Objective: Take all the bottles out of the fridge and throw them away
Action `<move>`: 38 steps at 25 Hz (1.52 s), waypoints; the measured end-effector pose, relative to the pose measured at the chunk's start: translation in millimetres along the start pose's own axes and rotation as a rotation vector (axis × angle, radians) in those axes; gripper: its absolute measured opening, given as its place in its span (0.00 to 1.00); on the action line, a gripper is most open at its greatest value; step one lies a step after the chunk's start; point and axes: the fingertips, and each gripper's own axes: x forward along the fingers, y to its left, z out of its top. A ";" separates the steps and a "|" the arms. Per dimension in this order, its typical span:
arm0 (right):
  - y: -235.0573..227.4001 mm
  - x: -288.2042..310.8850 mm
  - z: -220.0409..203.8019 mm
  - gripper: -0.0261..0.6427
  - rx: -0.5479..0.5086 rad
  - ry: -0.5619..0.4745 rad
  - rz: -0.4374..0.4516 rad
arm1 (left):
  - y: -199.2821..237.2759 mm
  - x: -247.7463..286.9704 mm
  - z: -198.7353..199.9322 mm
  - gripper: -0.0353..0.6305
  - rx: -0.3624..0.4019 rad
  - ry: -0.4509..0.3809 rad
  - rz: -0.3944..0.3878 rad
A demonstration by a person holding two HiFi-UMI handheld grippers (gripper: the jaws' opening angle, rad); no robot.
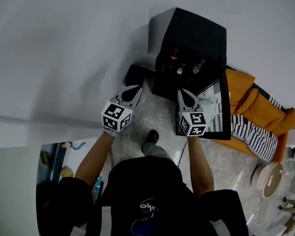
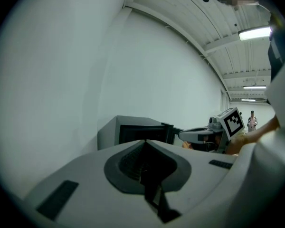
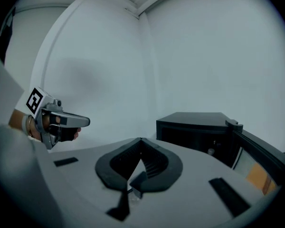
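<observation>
A small black fridge stands on the floor against the white wall, its glass door swung open to the right. Inside it I see a few bottles: one with red on it, a pale cap and a dark tilted bottle. My left gripper is in front of the fridge's left side, shut and empty. My right gripper hangs just before the open front, shut and empty. The fridge lies ahead in the left gripper view and ahead right in the right gripper view.
A low black box sits left of the fridge. An orange cushion with striped cloth lies to its right, behind the door. A round white object and a cable lie on the floor at right. The person's foot is between the grippers.
</observation>
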 end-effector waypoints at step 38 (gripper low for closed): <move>-61.0 93.8 -11.7 0.05 0.060 0.020 -0.236 | 40.9 132.1 3.1 0.05 0.026 0.015 -0.256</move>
